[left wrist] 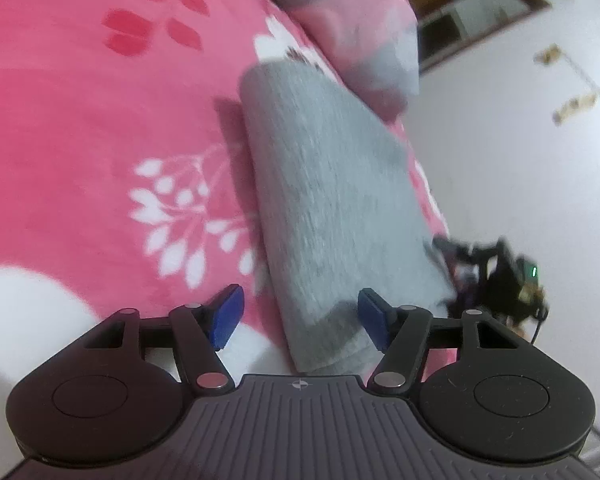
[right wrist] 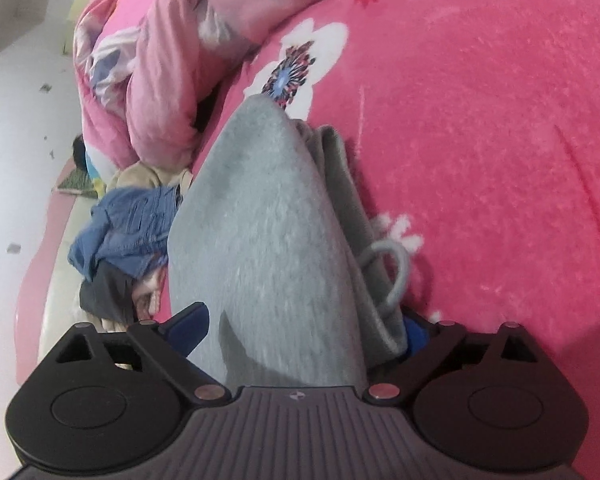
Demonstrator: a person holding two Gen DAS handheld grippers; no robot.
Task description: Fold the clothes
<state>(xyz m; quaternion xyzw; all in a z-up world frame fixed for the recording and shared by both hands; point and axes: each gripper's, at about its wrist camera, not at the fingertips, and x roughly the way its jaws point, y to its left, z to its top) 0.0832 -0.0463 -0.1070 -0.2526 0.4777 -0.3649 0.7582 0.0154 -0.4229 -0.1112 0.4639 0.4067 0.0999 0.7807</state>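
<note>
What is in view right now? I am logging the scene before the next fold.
grey garment: one, grey, folded long on the blanket, cord loop at its side
blanket: one, pink with white flowers, under the garment
quilt: one, pale pink and grey, bunched at the bed's far end
clothes pile: one heap, blue denim on top, beside the garment near the bed's edge
floor: white, beside the bed
left gripper: one, black with blue pads, open astride the garment's end
right gripper: one, black with blue pads, open astride the garment
</note>
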